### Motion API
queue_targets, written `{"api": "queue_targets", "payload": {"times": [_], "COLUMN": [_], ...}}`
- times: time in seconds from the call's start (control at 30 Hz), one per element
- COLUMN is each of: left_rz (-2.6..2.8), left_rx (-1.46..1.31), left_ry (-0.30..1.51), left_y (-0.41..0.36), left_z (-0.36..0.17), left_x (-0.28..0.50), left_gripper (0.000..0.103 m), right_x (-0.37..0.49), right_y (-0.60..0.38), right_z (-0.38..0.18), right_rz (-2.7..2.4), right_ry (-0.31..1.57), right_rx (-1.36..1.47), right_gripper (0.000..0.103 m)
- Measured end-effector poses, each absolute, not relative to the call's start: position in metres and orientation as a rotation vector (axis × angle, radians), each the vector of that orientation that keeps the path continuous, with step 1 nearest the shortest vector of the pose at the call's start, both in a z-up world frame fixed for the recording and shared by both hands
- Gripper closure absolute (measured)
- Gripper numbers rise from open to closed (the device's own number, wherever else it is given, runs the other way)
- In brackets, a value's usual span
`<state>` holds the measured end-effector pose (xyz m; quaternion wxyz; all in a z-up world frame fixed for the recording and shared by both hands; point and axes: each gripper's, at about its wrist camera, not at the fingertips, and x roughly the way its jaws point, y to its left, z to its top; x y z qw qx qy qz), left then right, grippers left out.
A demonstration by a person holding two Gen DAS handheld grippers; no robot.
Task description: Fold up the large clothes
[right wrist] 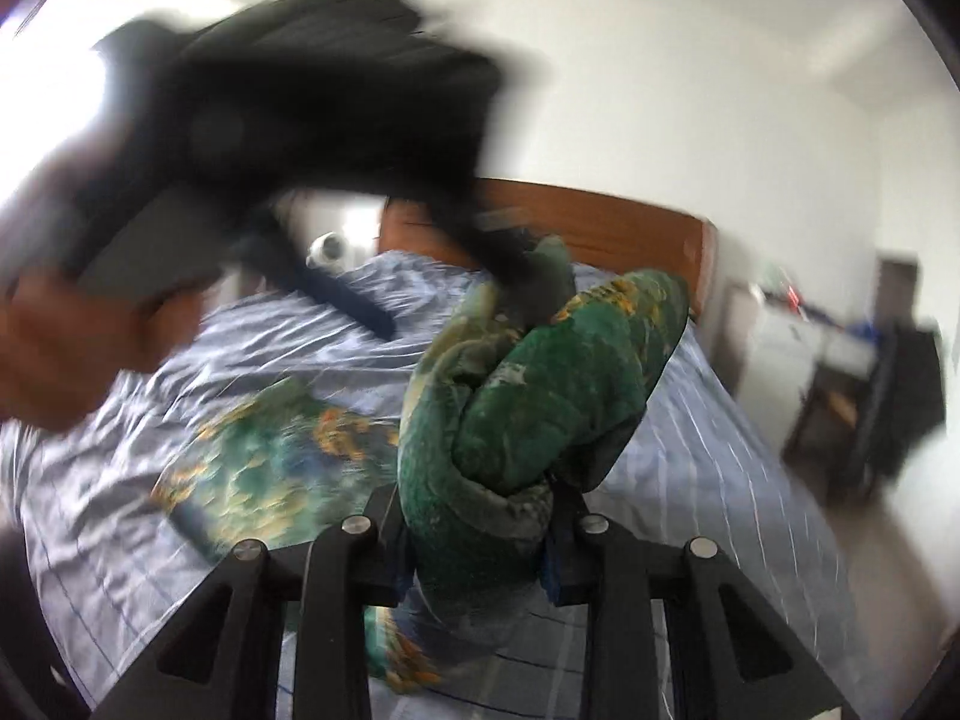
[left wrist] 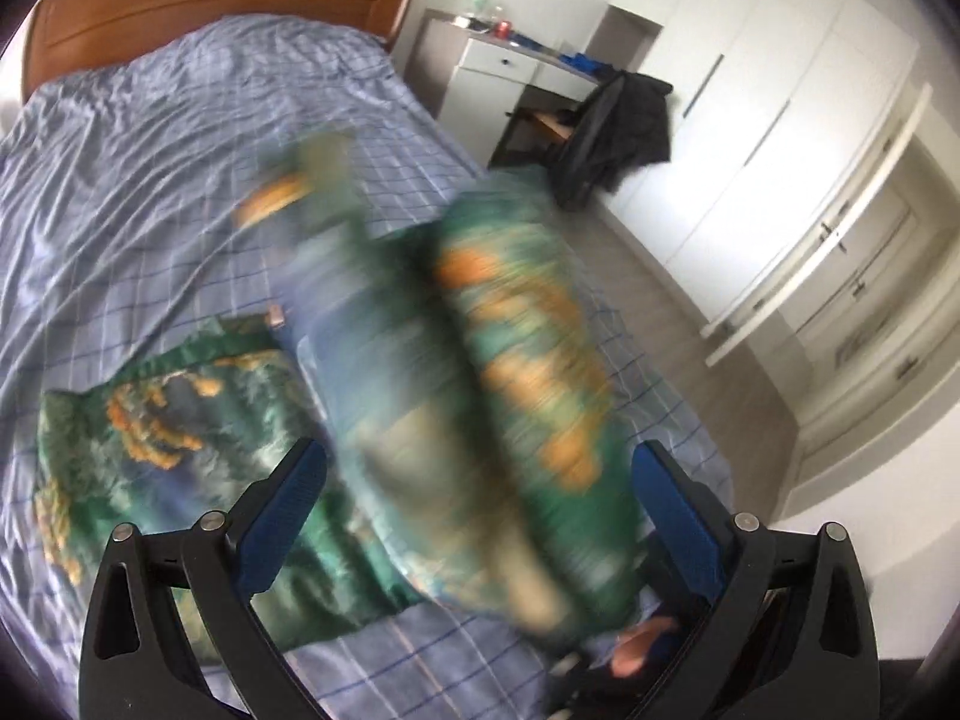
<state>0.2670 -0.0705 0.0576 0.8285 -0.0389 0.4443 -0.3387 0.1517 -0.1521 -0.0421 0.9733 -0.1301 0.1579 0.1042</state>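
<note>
Right wrist view: right gripper (right wrist: pixel 477 531) clamped on a bunched green patterned garment (right wrist: pixel 540 396), lifted over the bed (right wrist: pixel 690 480).
Left gripper (left wrist: pixel 480 492) has its jaws spread wide, nothing pinched (garment blurred); part of the garment lies on the bed beside it.

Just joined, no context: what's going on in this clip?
A person is folding a green patterned garment on a bed with a blue checked cover. The right tongs are shut on a bunched part of it, lifted off the bed. The left tongs stand open with the blurred cloth between the fingers, gripping nothing. Part of the garment lies flat on the cover. The other gripper is a dark blur in the right wrist view.
</note>
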Motion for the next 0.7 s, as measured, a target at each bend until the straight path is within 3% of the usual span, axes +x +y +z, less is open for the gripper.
{"api": "queue_targets", "payload": {"times": [0.17, 0.23, 0.27, 0.3, 0.37, 0.57, 0.7], "left_rz": [-0.564, -0.495, -0.478, -0.482, -0.495, -0.462, -0.383], "left_rx": [0.022, 0.089, 0.103, 0.093, 0.056, 0.101, 0.037], "left_ry": [0.988, 0.993, 0.999, 1.017, 1.036, 0.977, 1.018], "left_y": [-0.054, -0.051, -0.05, -0.047, -0.04, 0.001, 0.06], "left_z": [0.037, 0.025, 0.019, 0.015, 0.011, 0.014, -0.012], "left_x": [0.269, 0.268, 0.268, 0.27, 0.275, 0.292, 0.318], "left_gripper": [0.001, 0.008, 0.036, 0.054, 0.065, 0.067, 0.067], "right_x": [0.14, 0.132, 0.129, 0.127, 0.127, 0.124, 0.139], "right_y": [-0.083, -0.065, -0.059, -0.058, -0.057, -0.099, -0.135], "right_z": [-0.055, -0.058, -0.059, -0.06, -0.063, -0.036, -0.019], "right_rz": [0.279, 0.294, 0.299, 0.303, 0.308, 0.502, 0.472], "right_ry": [0.288, 0.27, 0.261, 0.258, 0.282, 0.392, 0.421], "right_rx": [-0.453, -0.501, -0.517, -0.523, -0.524, -0.266, -0.159], "right_gripper": [0.072, 0.072, 0.072, 0.072, 0.071, 0.037, 0.037]}}
